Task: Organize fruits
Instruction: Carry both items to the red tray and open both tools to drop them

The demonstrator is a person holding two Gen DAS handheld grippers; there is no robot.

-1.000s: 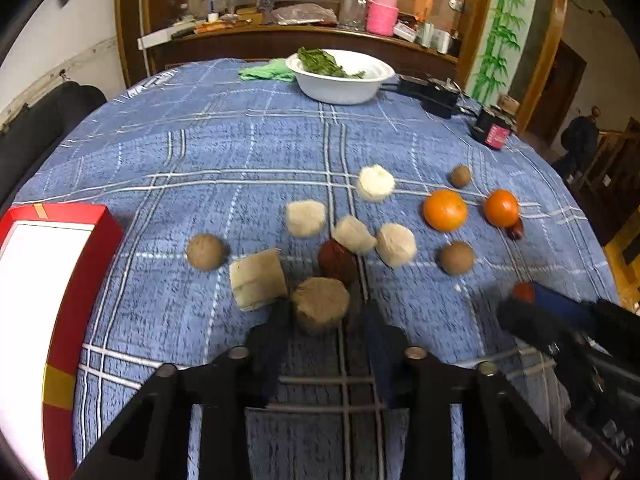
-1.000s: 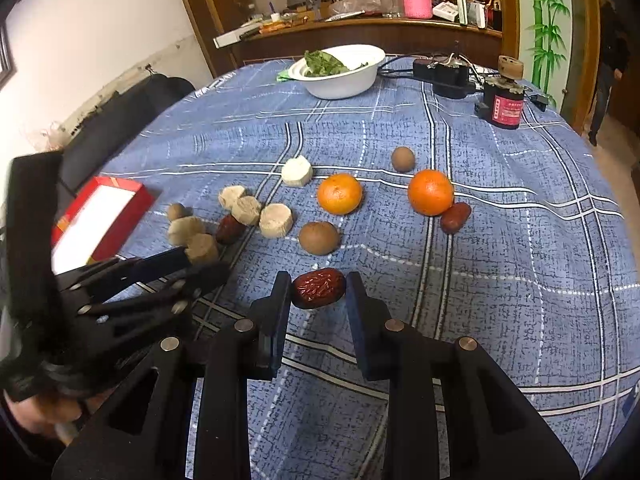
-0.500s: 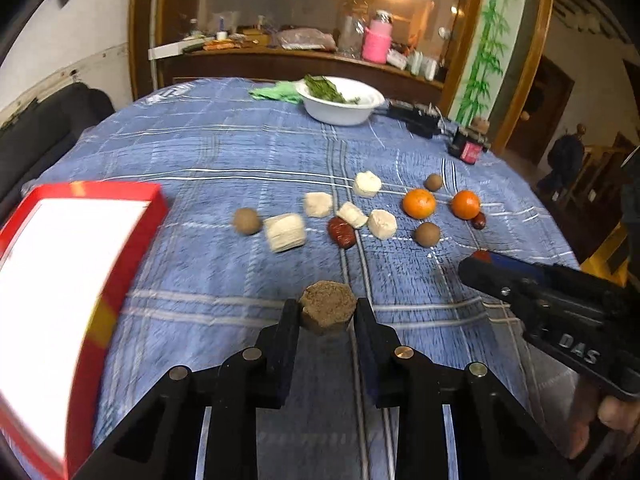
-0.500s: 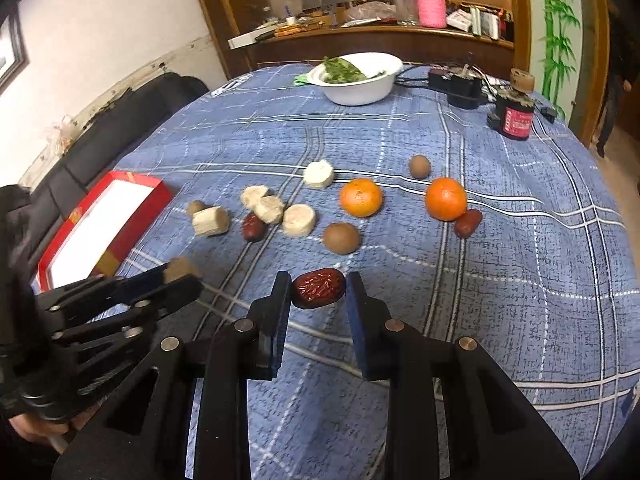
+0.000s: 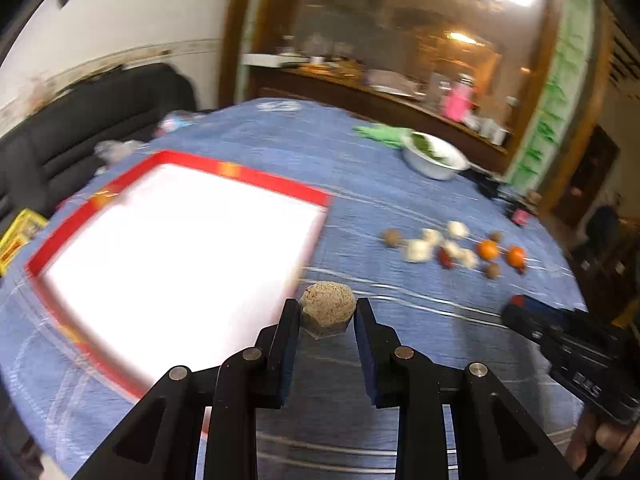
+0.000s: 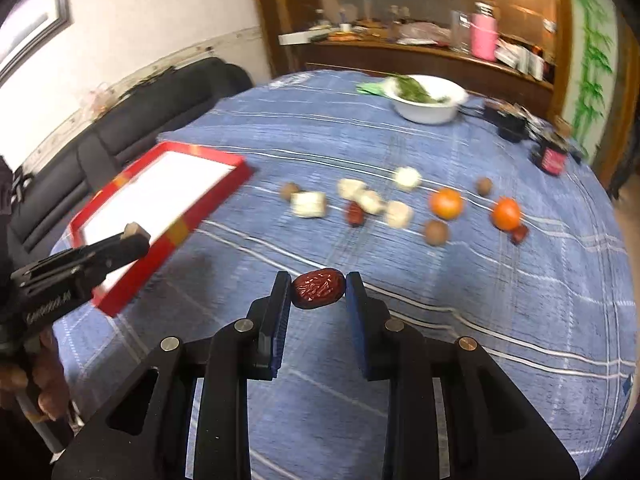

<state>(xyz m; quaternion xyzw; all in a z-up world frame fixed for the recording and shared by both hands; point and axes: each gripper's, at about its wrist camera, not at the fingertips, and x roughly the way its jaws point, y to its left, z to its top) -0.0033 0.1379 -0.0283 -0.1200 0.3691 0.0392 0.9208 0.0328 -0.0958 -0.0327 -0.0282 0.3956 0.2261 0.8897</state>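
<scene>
Transport step: left gripper (image 5: 327,312) fingers clamp a brown chunk (image 5: 327,305), right gripper (image 6: 318,290) fingers a red date (image 6: 318,289); next, release into the red tray (image 5: 256,176).

The round bench (image 6: 520,320), under a blue plaid cloth, carries a red-rimmed tray (image 6: 236,178) with a white floor at its left side. Mid-bench lies a loose row: pale chunks (image 6: 308,205), brown round fruits (image 6: 435,232), two oranges (image 6: 446,203) and what may be a red date (image 6: 355,213), blurred. Farther back stand a white bowl (image 6: 428,110) of greens and a green cloth (image 5: 380,133) just beside it.
</scene>
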